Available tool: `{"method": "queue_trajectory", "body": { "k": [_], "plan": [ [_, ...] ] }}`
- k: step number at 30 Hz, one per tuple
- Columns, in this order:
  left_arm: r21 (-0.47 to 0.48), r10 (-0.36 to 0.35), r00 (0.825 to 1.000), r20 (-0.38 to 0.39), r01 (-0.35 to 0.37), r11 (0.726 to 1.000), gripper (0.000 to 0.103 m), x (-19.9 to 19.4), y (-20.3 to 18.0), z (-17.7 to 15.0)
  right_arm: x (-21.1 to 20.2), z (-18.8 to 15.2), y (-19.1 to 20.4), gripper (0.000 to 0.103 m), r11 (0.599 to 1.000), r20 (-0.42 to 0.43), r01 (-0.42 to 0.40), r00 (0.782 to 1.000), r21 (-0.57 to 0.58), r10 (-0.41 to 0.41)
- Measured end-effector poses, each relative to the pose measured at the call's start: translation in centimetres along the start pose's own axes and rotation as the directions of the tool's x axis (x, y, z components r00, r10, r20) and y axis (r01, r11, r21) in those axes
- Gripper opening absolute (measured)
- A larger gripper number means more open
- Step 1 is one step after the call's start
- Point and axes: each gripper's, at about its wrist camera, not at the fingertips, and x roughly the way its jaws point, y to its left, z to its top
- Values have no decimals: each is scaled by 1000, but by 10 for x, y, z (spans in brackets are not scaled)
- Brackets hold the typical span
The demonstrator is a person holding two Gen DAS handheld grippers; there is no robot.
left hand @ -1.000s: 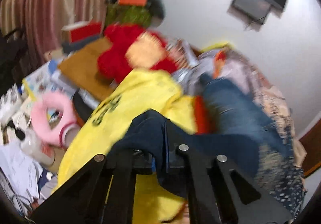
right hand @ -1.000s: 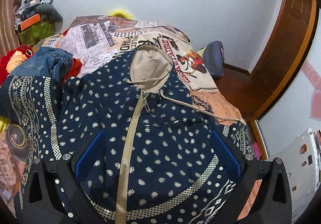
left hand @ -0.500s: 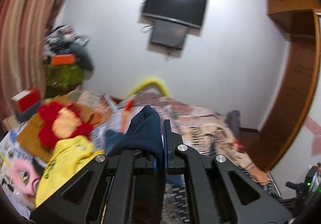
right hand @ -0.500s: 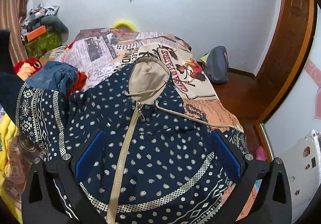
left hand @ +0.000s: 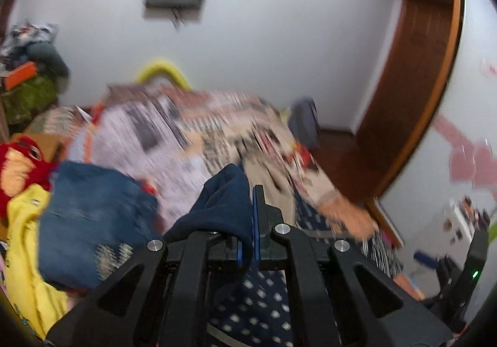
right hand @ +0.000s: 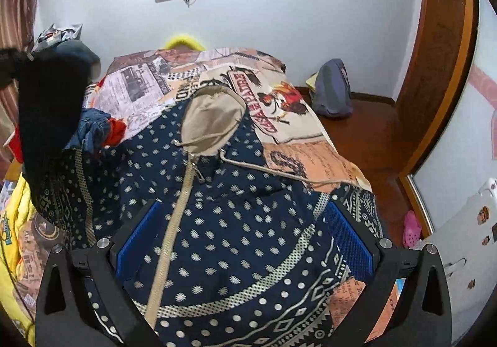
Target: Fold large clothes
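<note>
A navy dotted zip hoodie (right hand: 236, 210) with a beige hood (right hand: 214, 120) lies face up on the printed bedspread (right hand: 292, 104). My left gripper (left hand: 247, 222) is shut on the hoodie's dark sleeve (left hand: 223, 201) and holds it lifted; the raised sleeve (right hand: 46, 117) hangs at the left of the right wrist view. My right gripper (right hand: 242, 235) is open and empty just above the hoodie's lower front, its blue pads (right hand: 348, 238) on either side of the zip.
Blue jeans (left hand: 90, 219), a yellow garment (left hand: 21, 253) and a red plush toy (left hand: 18, 166) are piled at the bed's left. A grey backpack (right hand: 332, 92) sits on the wooden floor at the right. A wooden door (right hand: 435, 51) stands right.
My left gripper swung up and to the right, carrying the sleeve from the pile side over toward the hoodie body. My right gripper stayed open, moving slightly back from the hoodie.
</note>
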Motion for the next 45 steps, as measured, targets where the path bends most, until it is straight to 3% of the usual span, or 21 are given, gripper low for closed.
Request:
{"method": "queue_trajectory", "body": {
  "k": [5, 10, 16, 17, 19, 21, 22, 24, 27, 31, 33, 38, 45],
  "plan": [
    [77, -37, 983, -178, 52, 996, 4, 56, -47, -40, 7, -7, -13, 103, 1000, -36, 17, 999, 0, -17],
    [173, -49, 939, -342, 114, 978, 4, 103, -84, -82, 15, -15, -23, 103, 999, -73, 35, 997, 0, -35],
    [272, -18, 895, -447, 154, 950, 5, 129, -115, -117, 22, -27, -29, 103, 998, -111, 58, 992, -16, -59],
    [282, -16, 885, -465, 165, 945, 7, 130, -119, -121, 22, -28, -30, 103, 998, -118, 62, 991, -21, -64],
    [298, -16, 877, -480, 180, 937, 25, 128, -123, -126, 24, -31, -32, 103, 998, -131, 65, 989, -25, -68],
    [317, -7, 886, -463, 173, 932, 43, 121, -125, -128, 25, -32, -33, 103, 998, -144, 59, 988, -23, -62],
    [339, 12, 902, -432, 150, 929, 55, 112, -126, -127, 24, -33, -33, 103, 998, -150, 54, 987, -21, -56],
    [367, 32, 923, -383, 120, 923, 67, 97, -126, -123, 22, -32, -32, 103, 999, -152, 38, 988, -13, -40],
    [378, 31, 942, -333, 104, 920, 72, 71, -120, -114, 19, -29, -27, 103, 1000, -149, 16, 989, -3, -16],
    [341, 32, 967, -254, 58, 938, 87, 34, -90, -97, 19, -22, -15, 103, 1000, -152, -29, 988, 0, 29],
    [324, 61, 973, -224, 15, 946, 88, 20, -70, -92, 19, -19, -7, 103, 999, -152, -51, 987, -3, 50],
    [283, 208, 962, -174, -154, 947, 89, -8, -6, -92, 31, -13, 24, 103, 991, -181, -124, 977, -41, 115],
    [182, 323, 920, -223, -287, 941, 89, -31, 87, -122, 63, -18, 68, 103, 976, -262, -172, 956, -136, 132]
  ]
}}
